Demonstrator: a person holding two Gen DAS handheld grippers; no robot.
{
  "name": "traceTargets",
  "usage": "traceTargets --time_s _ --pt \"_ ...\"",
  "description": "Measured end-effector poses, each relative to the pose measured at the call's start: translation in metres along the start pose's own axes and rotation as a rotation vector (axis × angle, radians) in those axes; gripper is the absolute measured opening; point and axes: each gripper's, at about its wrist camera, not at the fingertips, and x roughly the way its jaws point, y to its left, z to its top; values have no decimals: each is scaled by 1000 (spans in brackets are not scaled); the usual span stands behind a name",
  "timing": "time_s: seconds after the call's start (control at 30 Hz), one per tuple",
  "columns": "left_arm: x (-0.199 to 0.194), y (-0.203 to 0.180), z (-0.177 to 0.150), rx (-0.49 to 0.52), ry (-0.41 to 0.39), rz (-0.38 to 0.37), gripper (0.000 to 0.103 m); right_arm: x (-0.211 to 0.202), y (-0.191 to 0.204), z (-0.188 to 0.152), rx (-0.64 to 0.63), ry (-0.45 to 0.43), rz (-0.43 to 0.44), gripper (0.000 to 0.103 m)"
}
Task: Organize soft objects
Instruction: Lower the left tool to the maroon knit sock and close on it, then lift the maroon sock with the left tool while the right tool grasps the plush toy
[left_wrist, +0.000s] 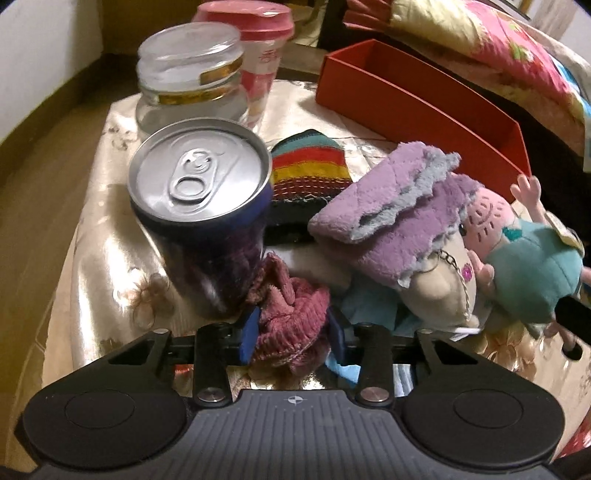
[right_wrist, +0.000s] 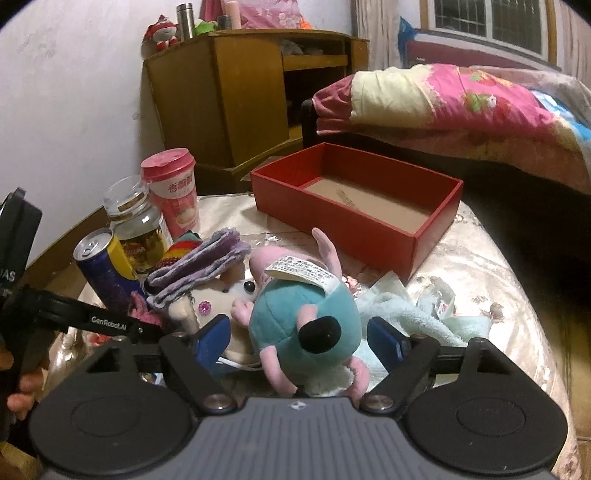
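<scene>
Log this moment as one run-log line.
left hand-held gripper: shut on pink scrunchie | right hand-held gripper: open around teal-dressed plush | red box: empty

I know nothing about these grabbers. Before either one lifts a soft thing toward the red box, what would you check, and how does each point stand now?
1. Open red cardboard box has room: ok, nothing in it.
2. Left gripper pinches the maroon corduroy cloth: ok, pads press both sides.
3. Right gripper grips the teal-and-pink plush toy: not ok, gaps show beside both pads.
4. Blue drinks can clear of the cloth: cannot tell, they look touching.
5. Purple fuzzy pouch free of the plush: cannot tell.
</scene>
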Motion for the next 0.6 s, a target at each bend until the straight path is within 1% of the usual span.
traceTargets --time_s 0.07,0.13,0.2,0.4,0.5,0.53,0.6 --pt "-3 1 -3 19 -2 -6 33 -3 3 0 -26 -16 -4 56" --pt "-11 5 -7 14 0 -37 28 -5 4 1 -39 -31 -8 57" --pt "-23 10 -14 12 2 -79 27 -7 4 1 -48 -42 -22 58" --pt "-48 20 -29 3 -11 -144 26 1 3 -1 -93 -10 -48 58" --pt "-52 21 -24 -6 -30 -181 26 10 7 1 -134 10 -53 59" --pt "-47 20 -18 -3 -34 -190 26 13 9 4 -140 6 -45 59" --pt "-49 15 -16 4 -39 -210 26 21 11 10 -149 9 -29 59"
